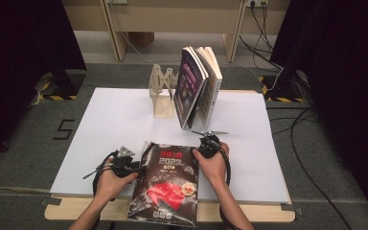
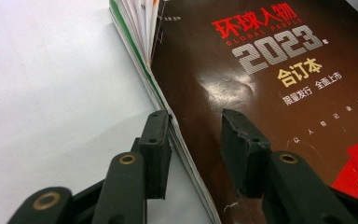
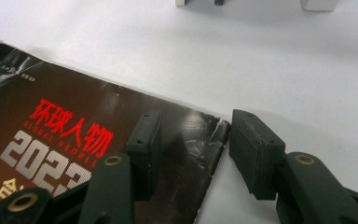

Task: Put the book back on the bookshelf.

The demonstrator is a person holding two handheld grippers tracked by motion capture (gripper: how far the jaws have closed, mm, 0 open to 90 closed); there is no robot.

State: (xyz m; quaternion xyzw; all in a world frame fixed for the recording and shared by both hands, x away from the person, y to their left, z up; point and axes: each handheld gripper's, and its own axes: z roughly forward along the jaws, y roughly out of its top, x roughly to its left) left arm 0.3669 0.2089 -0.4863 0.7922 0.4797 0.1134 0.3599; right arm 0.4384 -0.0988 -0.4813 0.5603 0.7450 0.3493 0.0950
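Observation:
A dark brown magazine point(image 1: 165, 184) with red and silver cover lettering lies flat at the front centre of the table, and its near end overhangs the front edge. My left gripper point(image 1: 135, 164) is at the magazine's left edge. In the left gripper view, its jaws point(image 2: 196, 119) stand apart astride that edge point(image 2: 261, 84), one beside the fanned pages and one over the cover. My right gripper point(image 1: 200, 149) is at the far right corner. In the right gripper view, its jaws point(image 3: 196, 119) are open astride the worn corner point(image 3: 74, 116).
A white sheet point(image 1: 124, 120) covers the wooden table. A wooden book stand point(image 1: 162, 93) stands at the back centre. Two or three books point(image 1: 196, 86) lean upright just right of it. Cables run over the floor at the right.

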